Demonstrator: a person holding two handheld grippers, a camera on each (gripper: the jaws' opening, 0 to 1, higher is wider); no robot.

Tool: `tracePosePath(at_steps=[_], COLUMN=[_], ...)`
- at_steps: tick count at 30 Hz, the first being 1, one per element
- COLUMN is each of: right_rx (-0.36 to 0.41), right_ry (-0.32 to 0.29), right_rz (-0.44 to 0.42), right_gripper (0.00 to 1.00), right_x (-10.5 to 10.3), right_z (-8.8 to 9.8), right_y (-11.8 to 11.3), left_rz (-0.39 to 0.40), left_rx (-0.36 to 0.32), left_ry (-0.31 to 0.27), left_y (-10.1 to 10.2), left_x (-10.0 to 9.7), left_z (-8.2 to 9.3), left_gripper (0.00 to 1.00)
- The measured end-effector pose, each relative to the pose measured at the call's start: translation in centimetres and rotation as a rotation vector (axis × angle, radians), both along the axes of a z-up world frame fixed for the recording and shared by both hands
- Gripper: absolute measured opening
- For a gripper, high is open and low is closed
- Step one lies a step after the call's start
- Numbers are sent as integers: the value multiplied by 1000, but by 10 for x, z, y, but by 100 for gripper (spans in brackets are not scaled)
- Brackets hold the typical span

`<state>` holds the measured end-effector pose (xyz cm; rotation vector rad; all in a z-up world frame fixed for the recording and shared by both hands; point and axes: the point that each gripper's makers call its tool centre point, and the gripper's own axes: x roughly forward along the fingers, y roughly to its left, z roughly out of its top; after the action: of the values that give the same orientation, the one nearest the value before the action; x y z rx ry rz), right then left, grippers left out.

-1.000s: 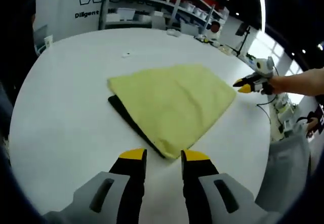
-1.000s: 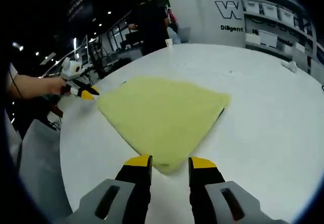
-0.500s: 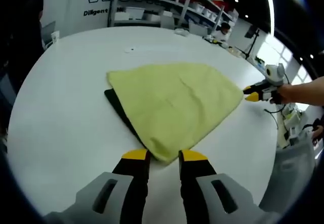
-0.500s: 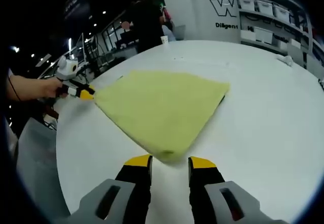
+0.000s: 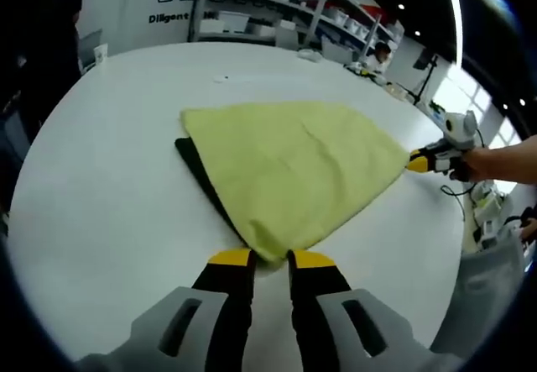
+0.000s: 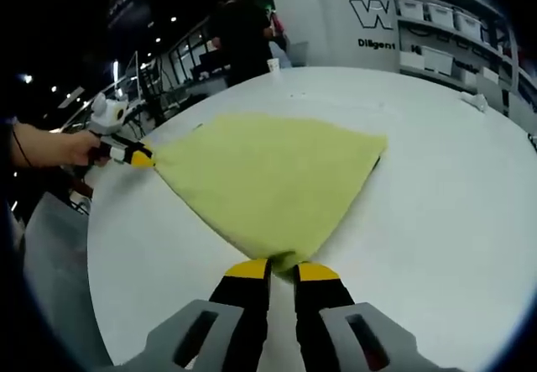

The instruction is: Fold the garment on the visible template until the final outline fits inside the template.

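Lying across the middle of the white round surface (image 5: 101, 187): yellow garment (image 5: 289, 166), folded, covering a dark template (image 5: 195, 170) that is peeking out along one edge. Left tool (image 5: 270, 259) and right tool (image 6: 276, 269) are each pinching a garment corner, jaws narrow. Risk: uneven pulling is likely dragging the cloth off the template.

A white wall panel (image 5: 126, 7) behind the round table carries dark lettering. In the left gripper view a large outlined "W" stands at its top, cut off by the shelving beside it, and below it a smaller word begins "Diligent". In the right gripper view the same wall panel (image 6: 336, 19) shows the big outlined "W" with a small line under it starting "Diligent", its end cropped. No other writing is legible.
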<state>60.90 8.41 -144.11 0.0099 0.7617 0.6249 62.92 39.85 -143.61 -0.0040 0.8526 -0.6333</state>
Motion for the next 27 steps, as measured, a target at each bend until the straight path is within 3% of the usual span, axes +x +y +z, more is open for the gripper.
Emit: tracePosePath(at_steps=[4,8,14,23,27], right_rx=[26,-12,-22,-68,-101], right_ry=[-5,-15,-43,-62,-67], right_rz=[-12,3,17,78,132], right_gripper=[8,0,0,0,0], right_x=[0,0,3,2,-3], right_z=[0,-1,4,12,11], right_y=[3,-1,-4,-22,-27], left_rz=[-3,1,-12,-112,-193], left_rx=[-6,-9,-15,8,45], left_ry=[2,6,-5,-45,-76], left_y=[0,1,5,14,17], left_x=[-2,-2,-3,-2,-2], left_z=[-1,-1,1,5,5], left_gripper=[11,7,3,1,1])
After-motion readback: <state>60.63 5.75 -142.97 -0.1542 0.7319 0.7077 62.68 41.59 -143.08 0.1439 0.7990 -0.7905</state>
